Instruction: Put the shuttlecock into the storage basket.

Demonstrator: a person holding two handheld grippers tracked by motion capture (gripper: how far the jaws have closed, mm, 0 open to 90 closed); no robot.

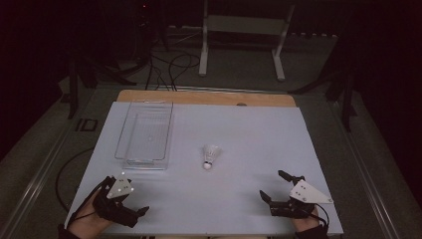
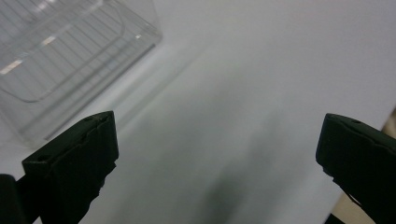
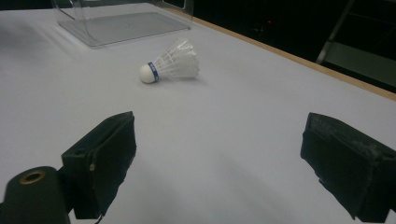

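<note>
- At the near edge of the counter [image 1: 259, 144], the left gripper [image 1: 127, 196] and the right gripper [image 1: 273, 186] each rest with jaws spread wide, holding nothing.
- Farther in, near the middle, a white shuttlecock [image 1: 211, 156] lies on its side, cork end toward the person, well apart from both grippers.
- Just left of it and beyond sits a clear plastic tray [image 1: 145, 160], empty.
- Past the counter's wooden far edge stands a white frame [image 1: 204, 45] on the floor.
</note>
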